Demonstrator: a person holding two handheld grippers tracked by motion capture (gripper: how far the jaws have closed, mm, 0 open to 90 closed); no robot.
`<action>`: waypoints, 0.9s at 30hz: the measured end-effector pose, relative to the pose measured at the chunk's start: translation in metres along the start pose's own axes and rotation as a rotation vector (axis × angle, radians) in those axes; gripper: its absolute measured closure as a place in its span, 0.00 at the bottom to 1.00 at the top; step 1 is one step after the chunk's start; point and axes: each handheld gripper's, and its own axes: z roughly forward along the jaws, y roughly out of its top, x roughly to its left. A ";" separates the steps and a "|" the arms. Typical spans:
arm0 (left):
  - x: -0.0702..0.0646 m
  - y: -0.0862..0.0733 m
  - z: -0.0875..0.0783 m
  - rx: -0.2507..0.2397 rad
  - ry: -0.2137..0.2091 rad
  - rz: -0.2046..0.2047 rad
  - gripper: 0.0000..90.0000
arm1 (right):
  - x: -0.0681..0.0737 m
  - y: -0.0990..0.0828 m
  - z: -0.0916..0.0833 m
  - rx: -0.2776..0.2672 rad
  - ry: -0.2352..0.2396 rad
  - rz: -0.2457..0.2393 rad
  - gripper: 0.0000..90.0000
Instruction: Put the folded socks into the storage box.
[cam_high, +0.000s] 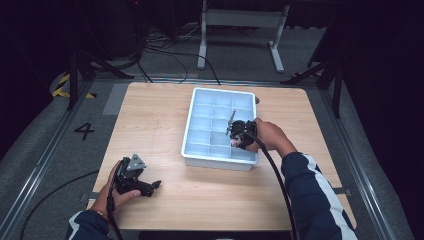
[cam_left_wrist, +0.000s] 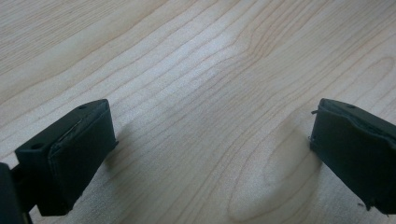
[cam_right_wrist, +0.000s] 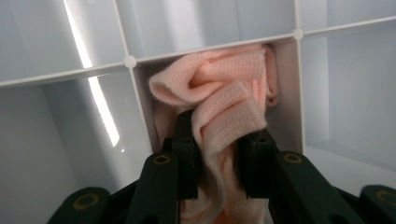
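Observation:
A folded pale pink knitted cloth (cam_right_wrist: 224, 74) sits in one compartment of the white divided tray (cam_right_wrist: 130, 61). My right gripper (cam_right_wrist: 219, 154) is shut on it, with the fabric bunched between the two black pads. From above, that gripper (cam_high: 236, 139) reaches into a front compartment of the tray (cam_high: 218, 161), where a bit of the pink cloth (cam_high: 233, 143) shows at its tips. My left gripper (cam_high: 154, 186) rests near the front left of the wooden table (cam_high: 160, 120). It (cam_left_wrist: 212, 158) stands open with only bare wood between its jaws.
The tray has several empty compartments behind and beside the one with the cloth. A black cable (cam_high: 277, 180) trails from the right gripper toward the table's front edge. On the floor beyond the table are a grey frame (cam_high: 240, 20) and cables.

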 end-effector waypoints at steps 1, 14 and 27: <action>0.000 0.000 0.000 0.000 0.000 0.000 0.00 | 0.000 0.000 0.000 0.000 0.000 0.000 0.79; 0.000 0.000 0.000 0.000 0.000 0.000 0.00 | -0.001 -0.001 -0.003 0.012 -0.039 0.011 0.69; 0.000 0.000 0.000 0.000 0.000 0.000 0.00 | -0.002 -0.009 -0.016 -0.040 -0.050 0.047 0.63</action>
